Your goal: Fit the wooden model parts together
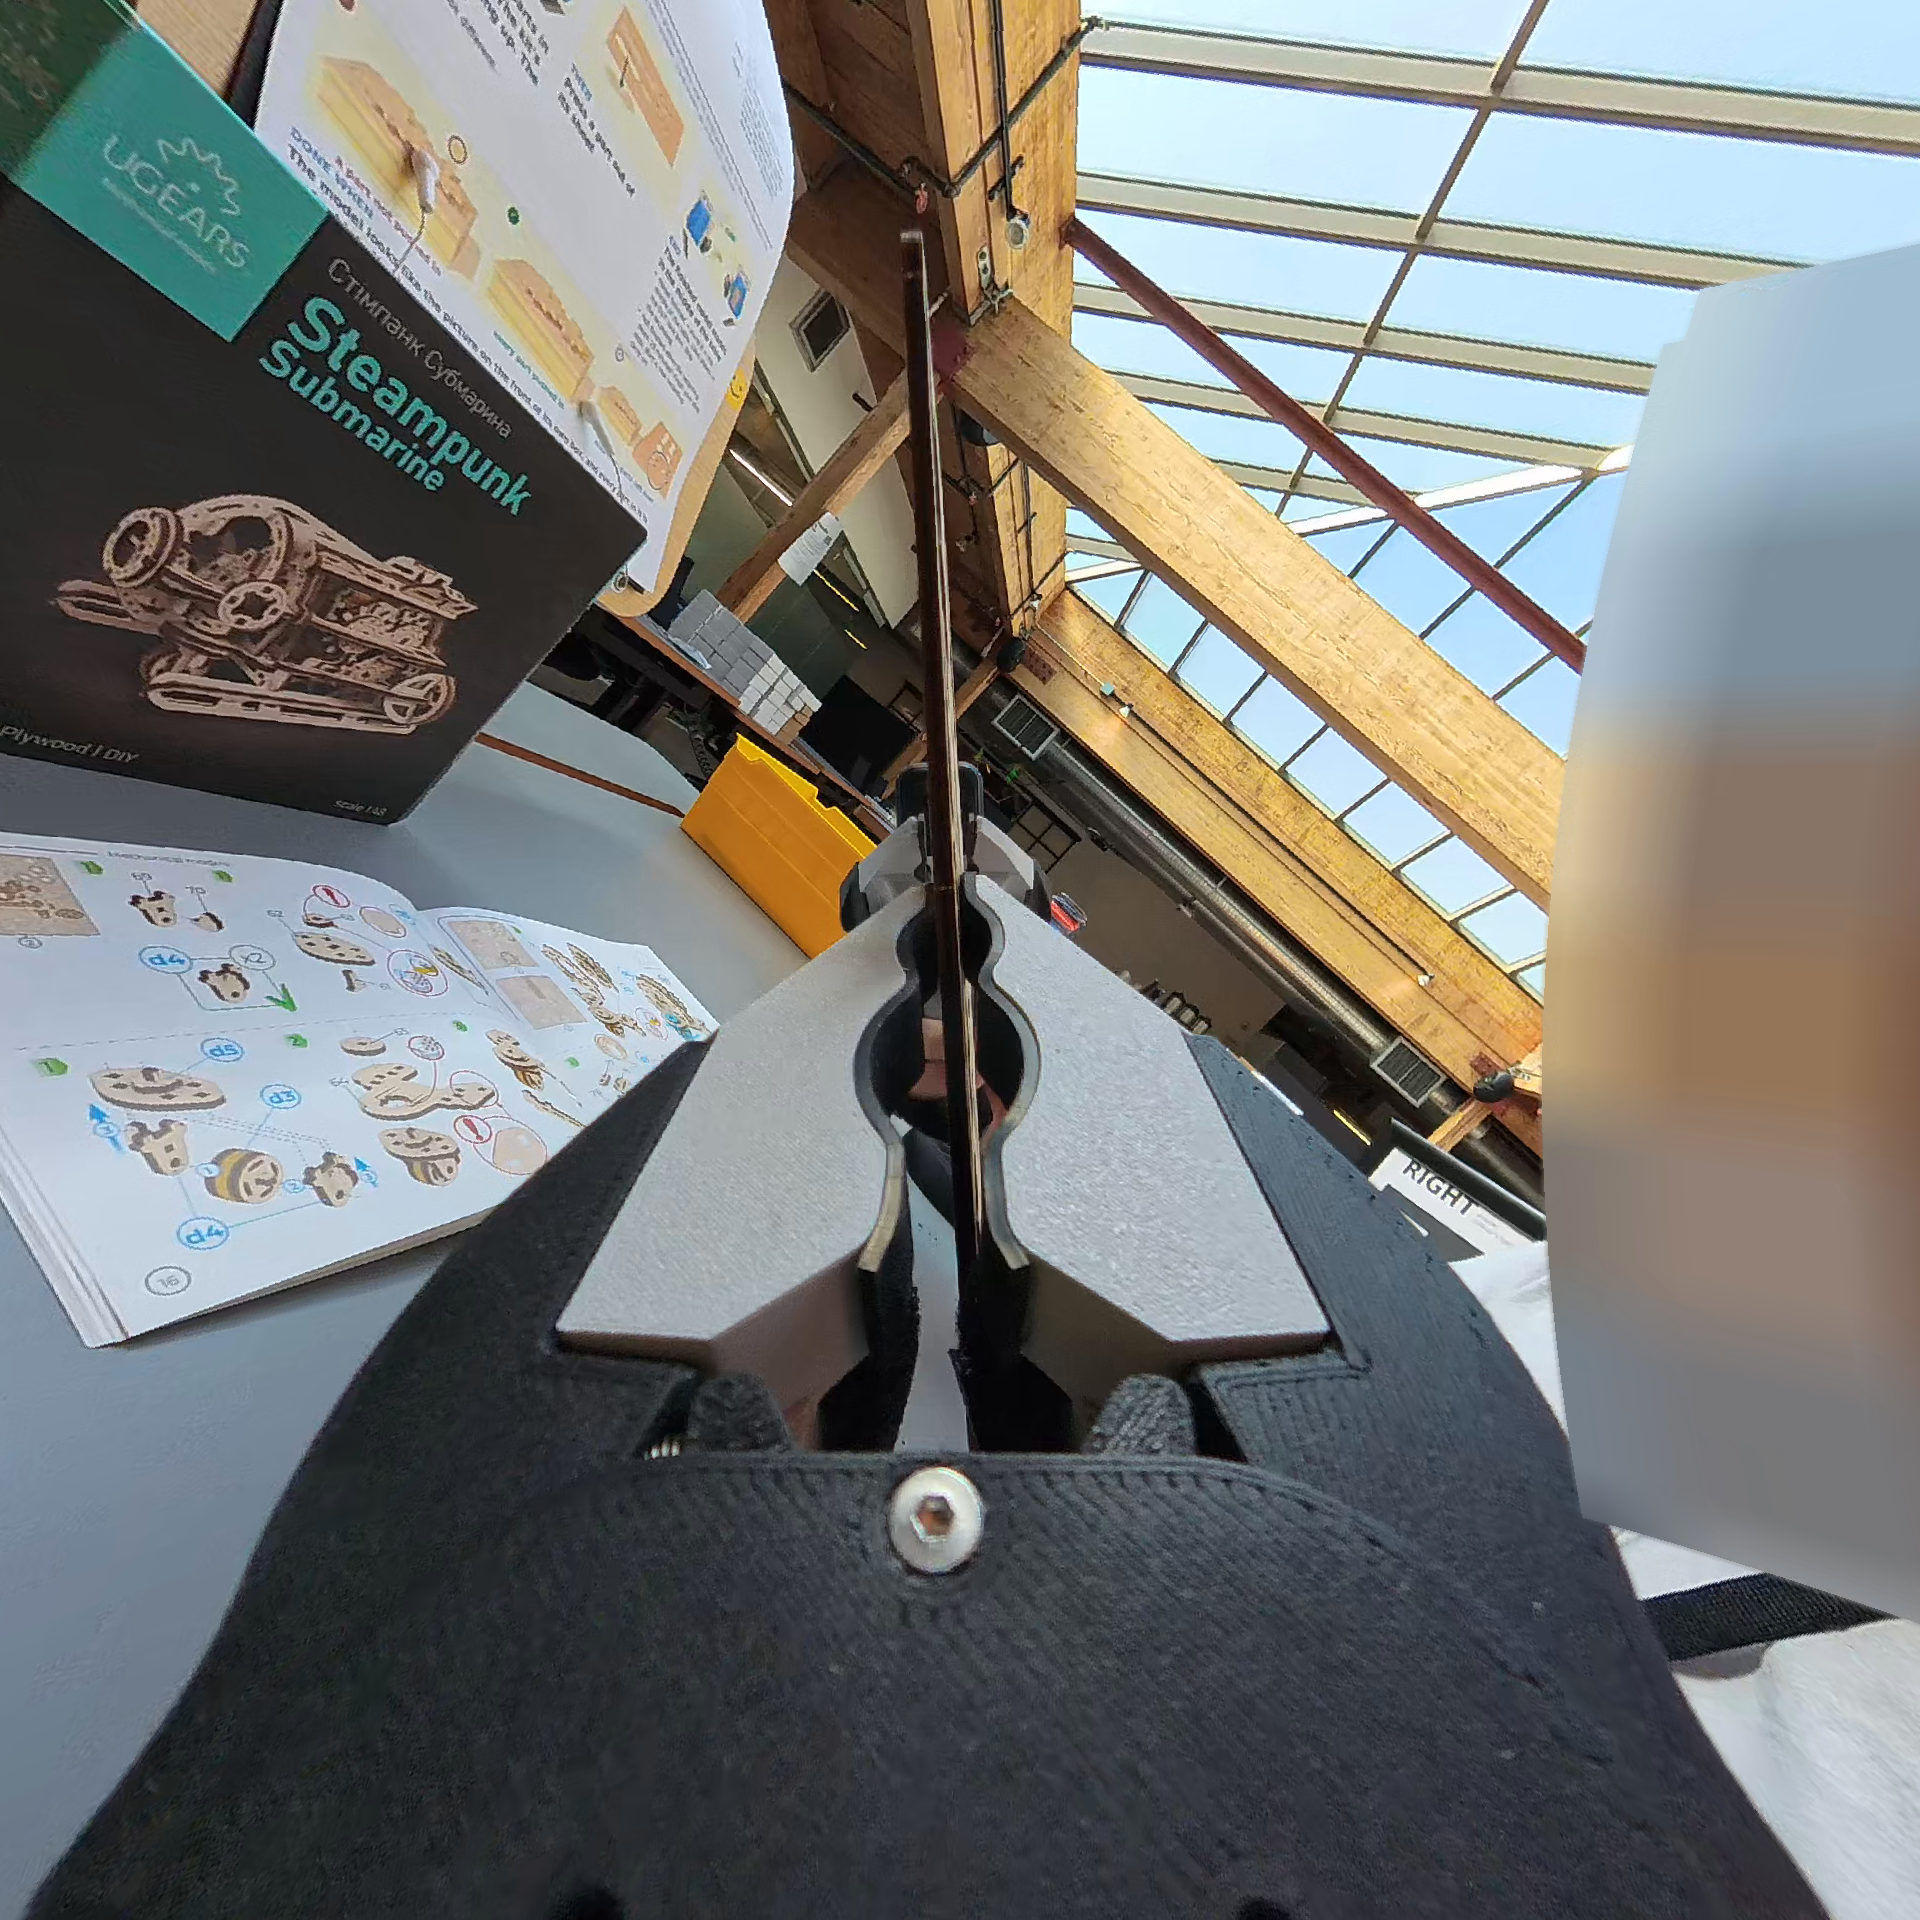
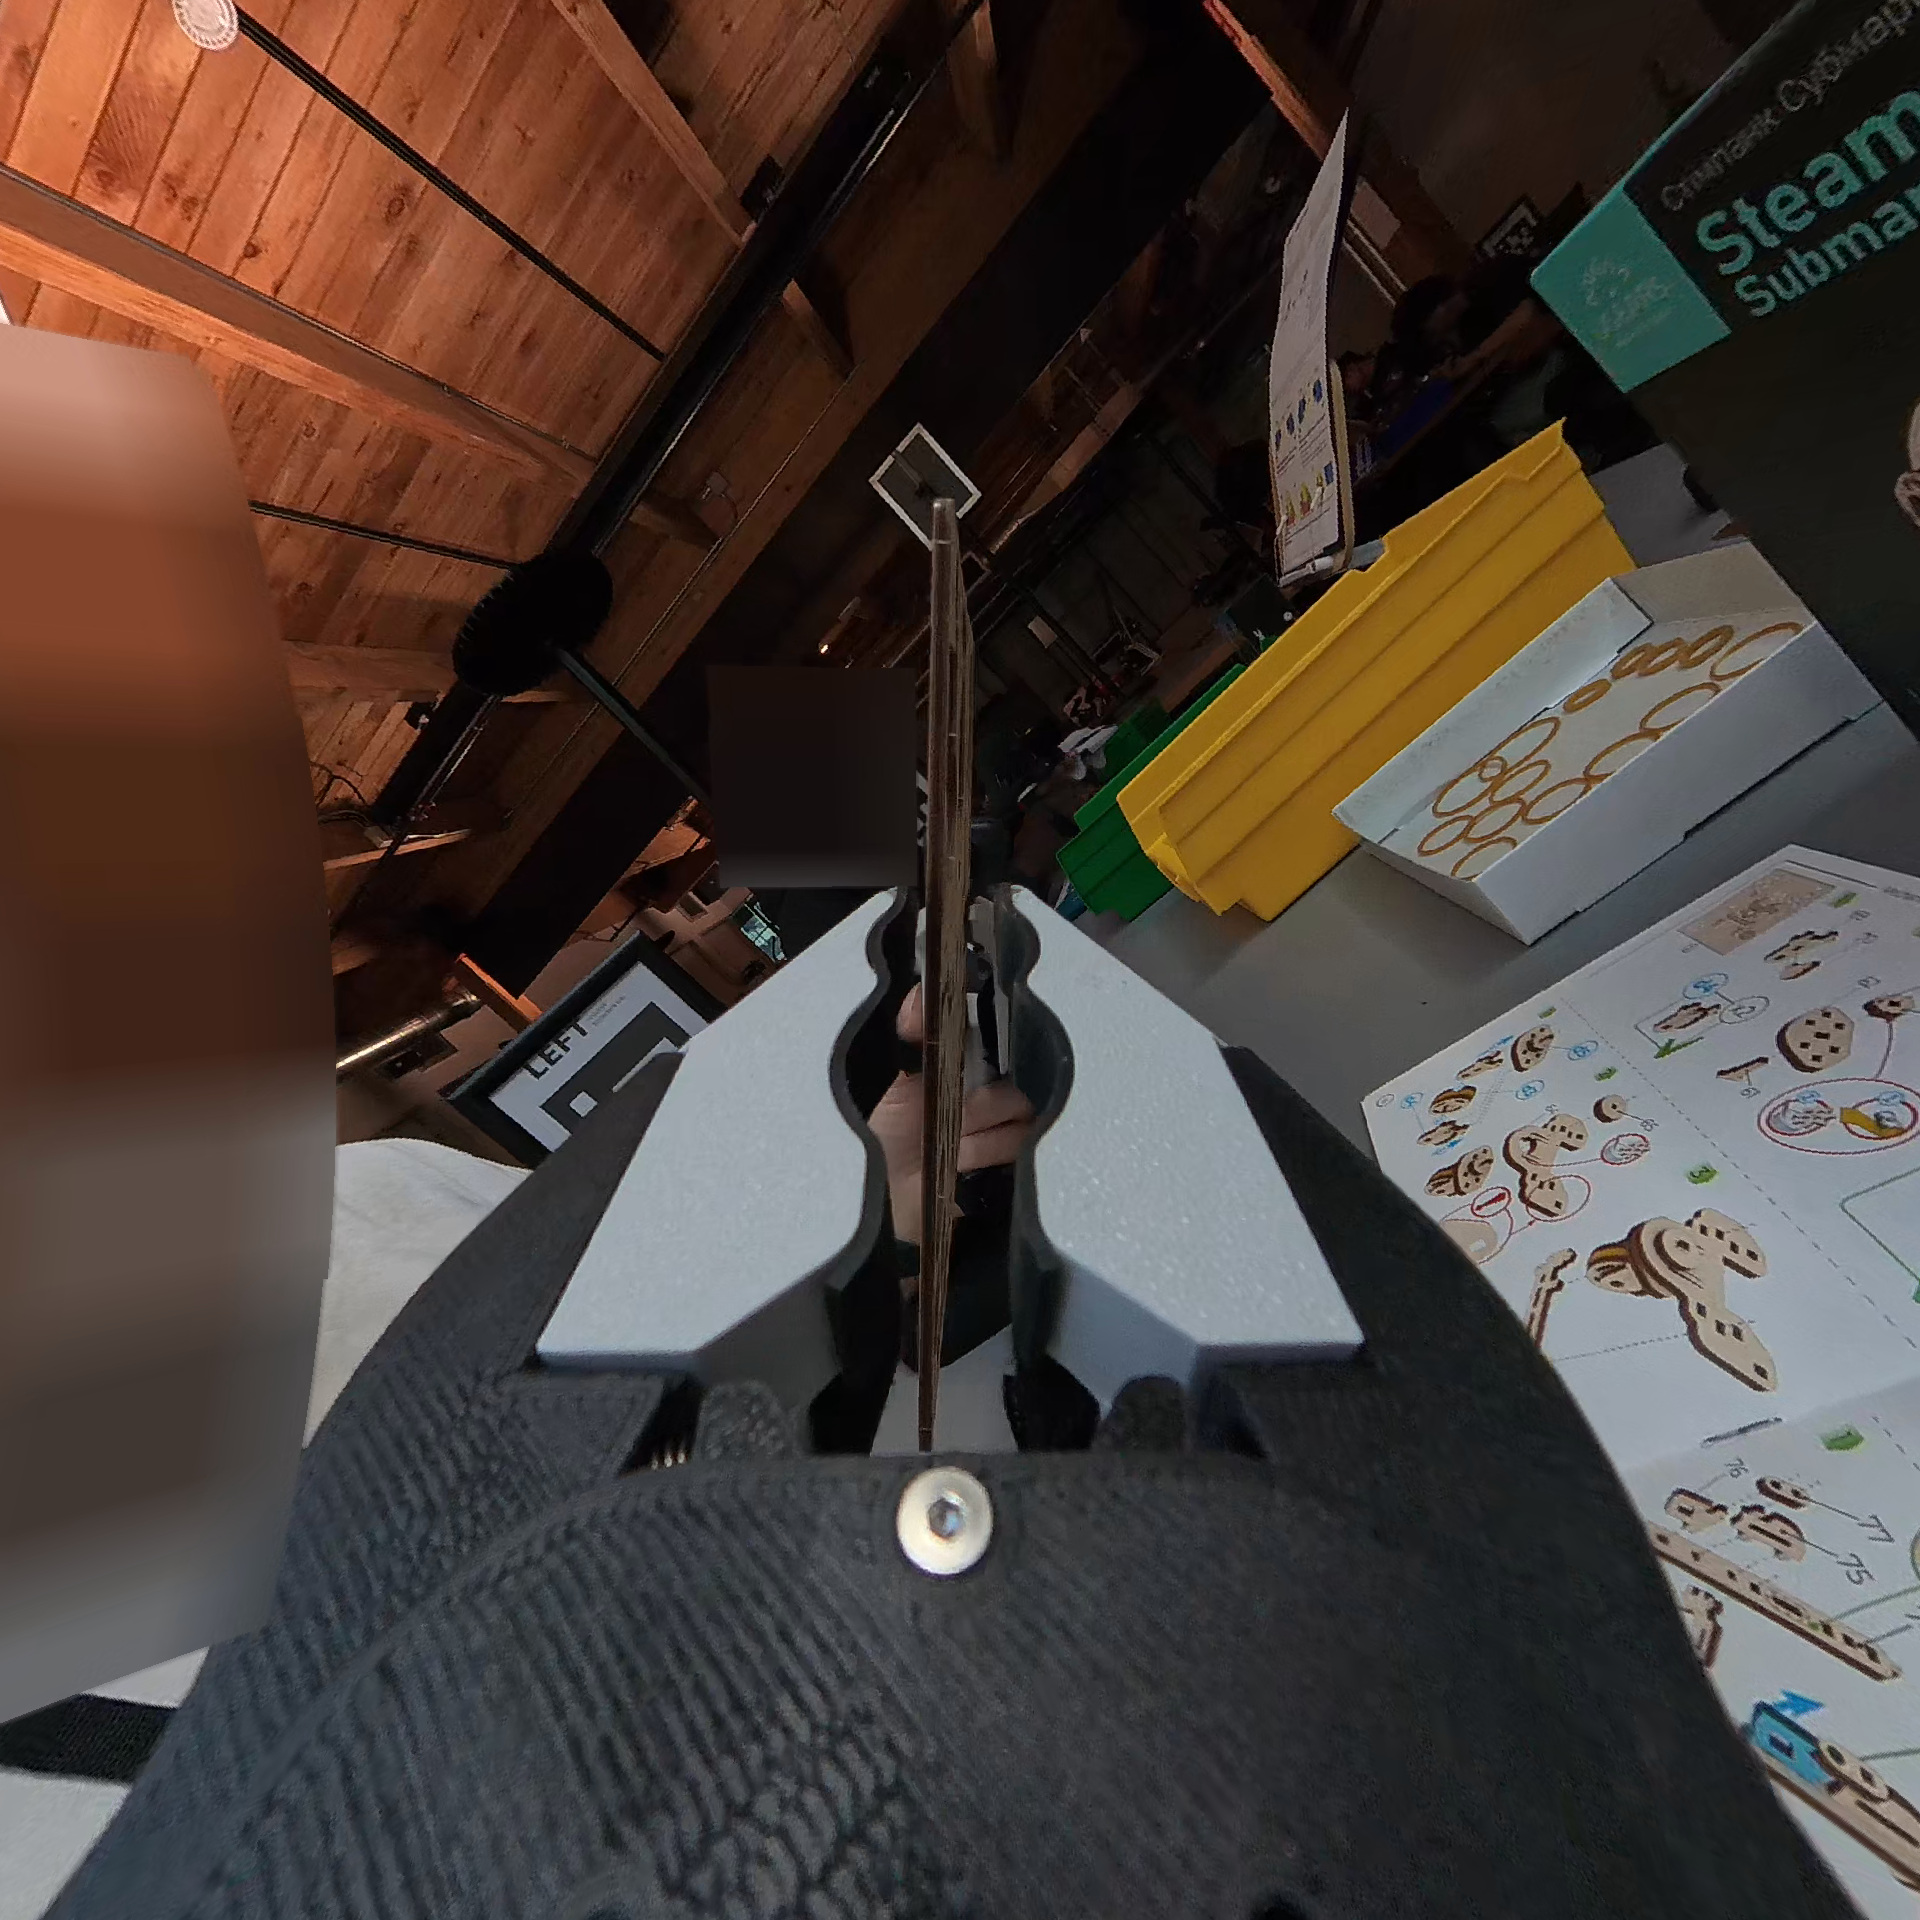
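Note:
A thin plywood sheet (image 1: pixel 928 520) is held up in the air, seen edge-on as a dark line against the ceiling. My left gripper (image 1: pixel 945 894) is shut on its lower part. The right gripper (image 1: pixel 938 805) shows just beyond, facing mine, its dark tips on either side of the same sheet. In the right wrist view the sheet (image 2: pixel 948 727) runs deep between the jaws of my right gripper (image 2: pixel 961 904), which is shut on it. The left gripper (image 2: pixel 987 997) and a hand's fingers show behind the sheet. The sheet's faces are hidden in both views.
On the grey table (image 1: pixel 582 831) lie an open instruction booklet (image 1: pixel 260 1060) and a dark model box (image 1: pixel 260 520), with a standing instruction sheet (image 1: pixel 540 208) behind. A yellow bin (image 2: pixel 1351 707), a green bin (image 2: pixel 1101 842) and a white tray holding a cut-out plywood sheet (image 2: pixel 1558 790) stand at the right.

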{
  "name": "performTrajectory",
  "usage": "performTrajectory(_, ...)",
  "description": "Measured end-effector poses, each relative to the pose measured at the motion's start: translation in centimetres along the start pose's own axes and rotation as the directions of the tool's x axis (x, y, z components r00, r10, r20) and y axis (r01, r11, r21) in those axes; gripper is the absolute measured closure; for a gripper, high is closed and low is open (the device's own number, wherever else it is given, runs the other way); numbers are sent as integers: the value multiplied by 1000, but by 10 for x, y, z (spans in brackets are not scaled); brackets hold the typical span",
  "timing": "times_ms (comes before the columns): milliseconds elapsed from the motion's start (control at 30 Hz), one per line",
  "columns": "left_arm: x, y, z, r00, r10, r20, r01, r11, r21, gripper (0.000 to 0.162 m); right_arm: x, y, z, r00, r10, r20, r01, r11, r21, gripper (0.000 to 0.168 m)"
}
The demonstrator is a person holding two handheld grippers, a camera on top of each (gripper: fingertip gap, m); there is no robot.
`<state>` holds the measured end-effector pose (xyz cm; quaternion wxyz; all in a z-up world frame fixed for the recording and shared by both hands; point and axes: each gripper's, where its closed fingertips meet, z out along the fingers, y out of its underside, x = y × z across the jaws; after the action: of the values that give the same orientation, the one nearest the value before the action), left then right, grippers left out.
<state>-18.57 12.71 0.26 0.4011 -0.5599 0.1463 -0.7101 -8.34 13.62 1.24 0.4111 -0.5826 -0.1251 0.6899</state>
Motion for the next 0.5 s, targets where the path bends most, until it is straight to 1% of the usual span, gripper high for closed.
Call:
performTrajectory(167,1,14,7,999,35,8,-35,996,-78,162,-2,-28,-21,990,-122,-70,126,990,57,155)
performTrajectory(233,1,18,9,998,58,17,-56,994,-98,162,-4,-34,-27,986,-145,-78,150,987,64,156)
performTrajectory(267,2,19,10,997,69,19,-66,992,-106,162,-4,-35,-28,986,-146,-76,150,987,60,158)
performTrajectory(300,2,20,10,997,76,18,-74,991,-111,162,-3,-33,-28,987,-141,-78,145,988,45,165)
performTrajectory(333,3,21,11,997,77,11,-76,991,-111,162,-3,-31,-28,988,-138,-75,141,989,37,166)
performTrajectory(433,8,18,10,998,50,-22,-52,994,-99,162,-11,-31,-27,996,-93,-2,93,995,35,167)
performTrajectory(500,8,16,9,999,45,-24,-47,995,-93,162,-11,-27,-25,997,-75,14,75,997,13,164)
